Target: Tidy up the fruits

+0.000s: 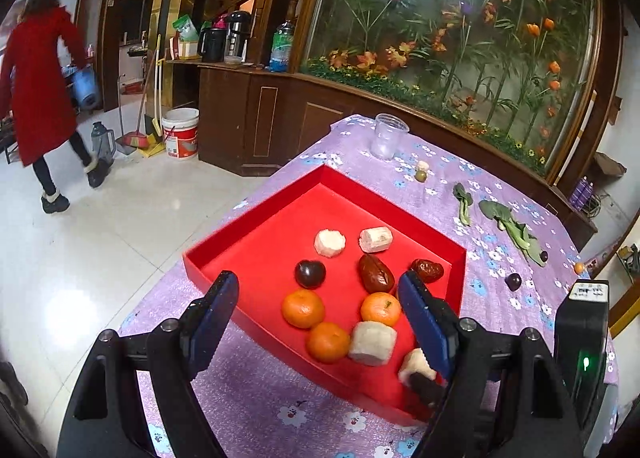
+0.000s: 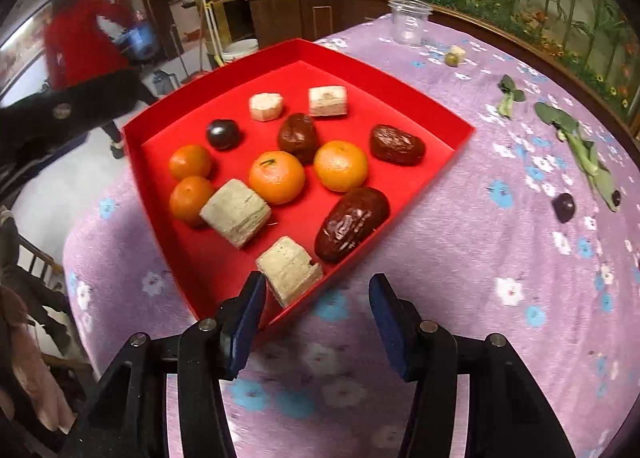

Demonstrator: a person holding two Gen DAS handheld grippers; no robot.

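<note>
A red tray (image 1: 256,214) (image 2: 436,106) on the purple flowered tablecloth holds several oranges (image 2: 277,177), pale sugarcane pieces (image 2: 236,212), brown dates (image 2: 352,223) and a dark plum (image 2: 223,133). My left gripper (image 1: 318,292) is open and empty above the tray's near side, over the oranges (image 1: 303,308). My right gripper (image 2: 318,290) is open and empty at the tray's near corner, next to a pale piece (image 2: 289,269). Loose on the cloth lie a dark plum (image 2: 563,207) (image 1: 513,281), a small green fruit (image 2: 452,58) and a small orange (image 1: 579,267).
A clear plastic cup (image 1: 387,135) (image 2: 409,21) stands at the table's far edge. Green leaves (image 1: 512,230) (image 2: 580,146) lie right of the tray. A person in a red coat (image 1: 38,78) walks on the tiled floor at left. A wooden cabinet with a flower display is behind the table.
</note>
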